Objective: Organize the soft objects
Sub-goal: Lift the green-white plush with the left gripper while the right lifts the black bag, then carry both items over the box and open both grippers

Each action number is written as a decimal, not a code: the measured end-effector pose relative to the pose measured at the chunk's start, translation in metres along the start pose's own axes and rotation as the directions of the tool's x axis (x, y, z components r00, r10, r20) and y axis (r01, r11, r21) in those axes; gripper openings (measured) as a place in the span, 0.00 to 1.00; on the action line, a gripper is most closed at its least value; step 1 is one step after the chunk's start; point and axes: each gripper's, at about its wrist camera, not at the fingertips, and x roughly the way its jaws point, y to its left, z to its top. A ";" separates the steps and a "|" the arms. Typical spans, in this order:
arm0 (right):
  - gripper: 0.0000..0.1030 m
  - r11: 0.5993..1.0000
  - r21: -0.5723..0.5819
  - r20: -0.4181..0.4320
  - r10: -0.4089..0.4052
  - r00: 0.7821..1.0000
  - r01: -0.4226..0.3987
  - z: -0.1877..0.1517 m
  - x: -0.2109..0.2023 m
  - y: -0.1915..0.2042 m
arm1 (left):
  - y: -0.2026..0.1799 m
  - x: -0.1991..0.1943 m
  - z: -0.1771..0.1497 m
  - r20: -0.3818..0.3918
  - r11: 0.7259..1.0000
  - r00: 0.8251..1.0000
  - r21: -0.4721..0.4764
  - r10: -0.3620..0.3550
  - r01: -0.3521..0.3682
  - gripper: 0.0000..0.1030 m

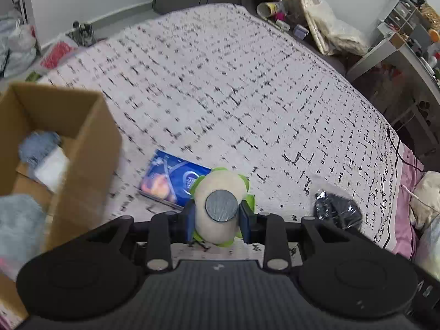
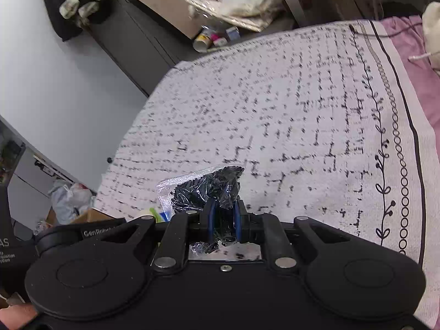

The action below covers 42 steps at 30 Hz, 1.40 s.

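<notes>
My left gripper [image 1: 218, 217] is shut on a cream and green plush toy [image 1: 220, 192] with a grey disc on it, held above the patterned bedspread [image 1: 233, 82]. A cardboard box [image 1: 68, 143] stands to its left with a blue fluffy item [image 1: 38, 145] and a white soft item [image 1: 53, 167] inside. My right gripper [image 2: 223, 220] is shut on a clear plastic bag of small black pieces [image 2: 209, 189], held over the bedspread [image 2: 288, 110]. That bag also shows in the left wrist view [image 1: 335, 206].
A blue packet [image 1: 170, 178] lies on the bed beside the box. A grey fluffy item [image 1: 19, 225] sits at the lower left. Pink sheet and a cream pillow [image 1: 426, 192] lie at the right. Shelves and clutter [image 1: 398, 27] line the far floor.
</notes>
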 end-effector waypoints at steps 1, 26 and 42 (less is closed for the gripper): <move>0.14 1.000 -0.006 0.008 0.003 1.000 -0.003 0.000 -0.003 0.003 | 0.002 -0.005 0.000 0.008 1.000 1.000 0.008 -0.001 0.001 0.30; 0.14 0.997 -0.074 0.143 0.046 0.989 -0.036 -0.022 -0.058 0.056 | 0.040 -0.095 0.010 0.140 0.994 0.989 0.099 -0.048 0.034 0.30; 0.14 0.992 -0.078 0.172 0.109 0.979 -0.096 -0.037 -0.076 0.086 | 0.076 -0.127 0.011 0.182 0.991 0.982 0.129 -0.056 0.032 0.30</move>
